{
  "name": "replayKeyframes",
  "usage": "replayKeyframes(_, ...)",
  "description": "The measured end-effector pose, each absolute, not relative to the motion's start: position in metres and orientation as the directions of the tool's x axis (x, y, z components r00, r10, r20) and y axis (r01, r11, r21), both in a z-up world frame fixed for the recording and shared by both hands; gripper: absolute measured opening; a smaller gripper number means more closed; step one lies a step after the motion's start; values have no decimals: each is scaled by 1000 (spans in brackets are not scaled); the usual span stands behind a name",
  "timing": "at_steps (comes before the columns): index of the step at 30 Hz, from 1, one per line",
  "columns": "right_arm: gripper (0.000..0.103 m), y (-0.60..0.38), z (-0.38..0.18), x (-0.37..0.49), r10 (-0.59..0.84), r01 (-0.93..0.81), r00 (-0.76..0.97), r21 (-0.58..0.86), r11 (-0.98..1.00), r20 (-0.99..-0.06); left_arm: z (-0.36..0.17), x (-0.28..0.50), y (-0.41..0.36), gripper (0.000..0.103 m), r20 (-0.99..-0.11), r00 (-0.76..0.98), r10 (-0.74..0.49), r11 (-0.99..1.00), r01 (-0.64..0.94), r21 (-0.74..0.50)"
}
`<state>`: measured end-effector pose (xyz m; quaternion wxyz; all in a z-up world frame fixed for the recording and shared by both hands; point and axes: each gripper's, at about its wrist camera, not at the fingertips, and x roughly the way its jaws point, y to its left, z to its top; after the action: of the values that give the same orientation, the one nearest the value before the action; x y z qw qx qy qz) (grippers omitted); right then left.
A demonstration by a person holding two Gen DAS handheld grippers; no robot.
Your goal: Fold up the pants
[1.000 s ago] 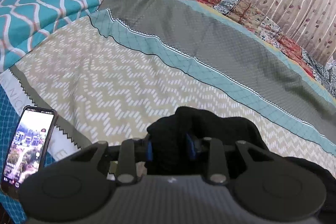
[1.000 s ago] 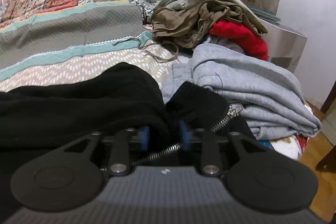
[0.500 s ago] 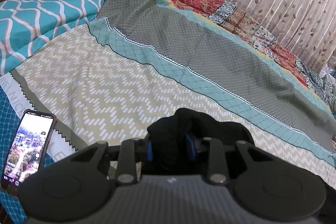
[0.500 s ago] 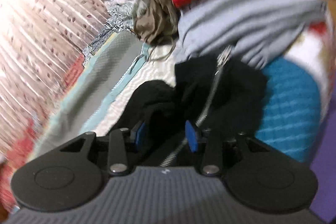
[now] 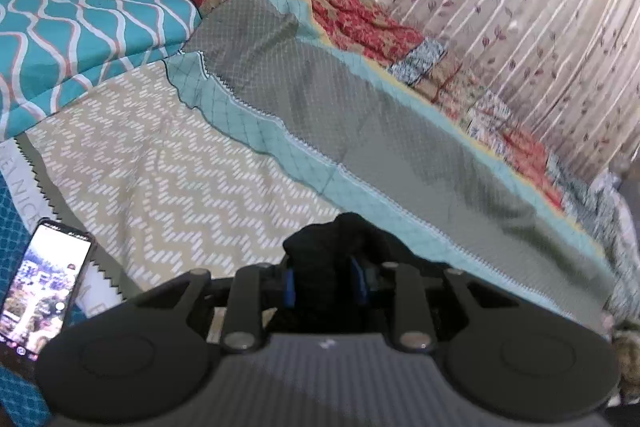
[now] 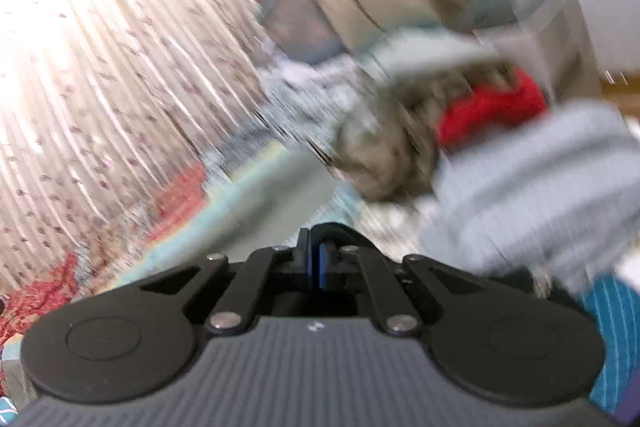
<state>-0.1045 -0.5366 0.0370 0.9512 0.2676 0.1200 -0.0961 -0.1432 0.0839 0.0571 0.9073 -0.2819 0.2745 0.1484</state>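
My left hand-held gripper [image 5: 323,281] pinches the black pants [image 5: 340,239] above the bed [image 5: 180,179], its jaws closing; my right hand-held gripper [image 6: 320,261] is closed, empty. Risk: one-sided hold lets fabric bunch.

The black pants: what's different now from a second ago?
The right gripper let go of the black pants, snapped shut empty and swung up toward the clothes pile. The left gripper stayed clamped on the pants, closing slightly. The phone stayed put.
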Motion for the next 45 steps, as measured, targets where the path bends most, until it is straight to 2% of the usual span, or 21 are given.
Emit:
replayKeyframes(3,6,-526,66,-84,-110,192,972,430,882,-208,61,-131,85,24,-571,812,121,798,-422,-431)
replayKeyframes(5,6,-529,71,-52,-94,179,970,397,900,-224,61,-114,87,24,-577,806,130,796,-431,-424)
replayKeyframes(8,6,-535,58,11,-99,229,941,394,890,-324,57,-78,95,23,-588,797,137,780,-453,-432)
replayKeyframes(10,12,-535,35,63,-88,279,893,388,879,-442,49,-43,102,24,-620,766,172,750,-510,-421)
replayKeyframes(12,22,-537,4,110,-24,302,837,425,853,-546,26,-2,110,29,-684,692,231,703,-605,-375)
replayKeyframes(14,24,-533,-18,124,-106,382,793,354,854,-600,2,18,114,29,-763,600,241,659,-679,-325)
replayKeyframes(15,27,-531,-22,116,-131,399,796,349,848,-591,-7,18,114,31,-780,591,206,653,-677,-340)
replayKeyframes(17,27,-541,-35,94,-86,355,828,401,844,-554,-9,4,106,46,-749,634,190,703,-620,-347)
replayKeyframes(19,30,-555,-49,76,-106,361,816,358,861,-568,-9,-10,98,50,-728,652,212,764,-575,-292)
replayKeyframes(21,31,-571,-64,66,-144,393,794,318,863,-590,-11,-24,95,51,-729,657,190,803,-531,-269)
replayKeyframes(23,33,-589,-75,67,-125,413,785,362,836,-606,-12,-39,96,53,-738,655,161,817,-509,-273)
replayKeyframes(27,48,-590,-86,65,-91,443,794,468,765,-601,-3,-69,92,53,-737,658,155,836,-485,-257)
replayKeyframes(31,50,-575,-94,89,-74,444,775,457,771,-628,14,-101,93,56,-740,648,184,858,-473,-202)
replayKeyframes(32,50,-570,-96,95,-69,442,773,457,772,-631,18,-109,93,60,-742,643,193,861,-473,-186)
replayKeyframes(33,38,-567,-96,99,-65,436,771,451,779,-633,22,-117,94,63,-745,635,204,863,-475,-169)
replayKeyframes(34,11,-562,-94,104,-73,432,764,424,796,-641,24,-123,96,67,-746,630,216,863,-480,-156)
replayKeyframes(35,11,-559,-90,108,-102,440,755,385,811,-648,27,-129,99,68,-746,623,234,861,-490,-139)
replayKeyframes(37,10,-560,-73,99,-212,471,786,342,813,-581,31,-134,105,68,-747,608,269,844,-523,-121)
replayKeyframes(39,11,-570,-63,92,-319,552,758,298,779,-569,31,-139,116,68,-757,596,268,812,-562,-155)
replayKeyframes(43,43,-571,-57,77,-356,589,689,200,783,-631,24,-145,116,69,-773,603,199,814,-541,-212)
replayKeyframes(45,43,-567,-48,52,-343,562,712,205,801,-612,17,-151,107,77,-784,602,154,833,-506,-225)
